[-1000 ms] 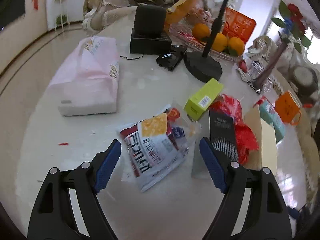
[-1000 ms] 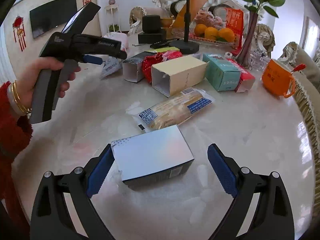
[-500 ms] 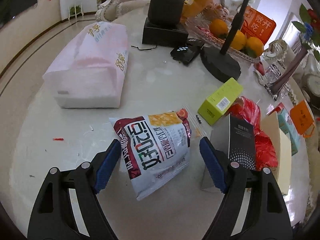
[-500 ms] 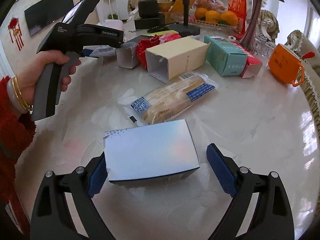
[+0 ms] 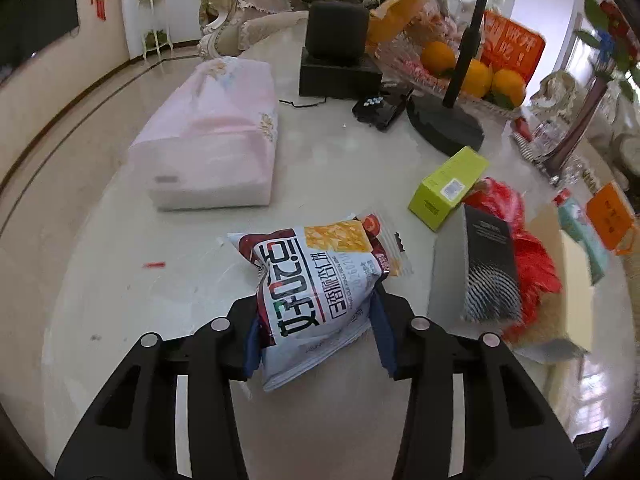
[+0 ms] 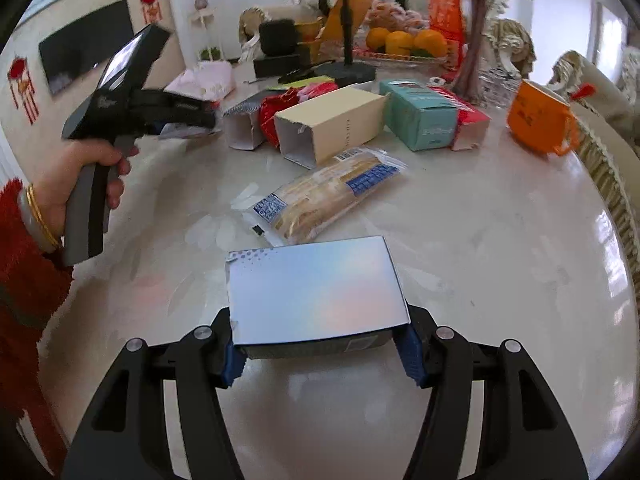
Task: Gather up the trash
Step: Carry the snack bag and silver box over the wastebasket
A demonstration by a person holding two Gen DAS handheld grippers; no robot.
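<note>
The left gripper [image 5: 316, 328] is pinching a printed snack bag [image 5: 316, 280] between its blue pads; its jaws have just been closing, and the bag is crumpling between them while its far end is lying on the pale marble surface [image 5: 120, 280]. Just right of the bag, a dark box with a white fingerprint pattern [image 5: 490, 268] is lying beside red crumpled wrapping [image 5: 532, 256] and a lime-green carton [image 5: 450, 186]. A pink tissue pack [image 5: 216, 140] is sitting further back.

The right gripper [image 6: 320, 354] is clamping a silvery box [image 6: 316, 292]; its jaws have likewise just been closing, and both pads are pressing on the box's sides, though whether it is lifting off the surface is hard to judge. Just beyond it a clear-wrapped bread packet [image 6: 328, 192] is lying near a cream carton [image 6: 332, 124]. A hand [image 6: 80, 176] in a red sleeve is gripping the other tool's handle.
</note>
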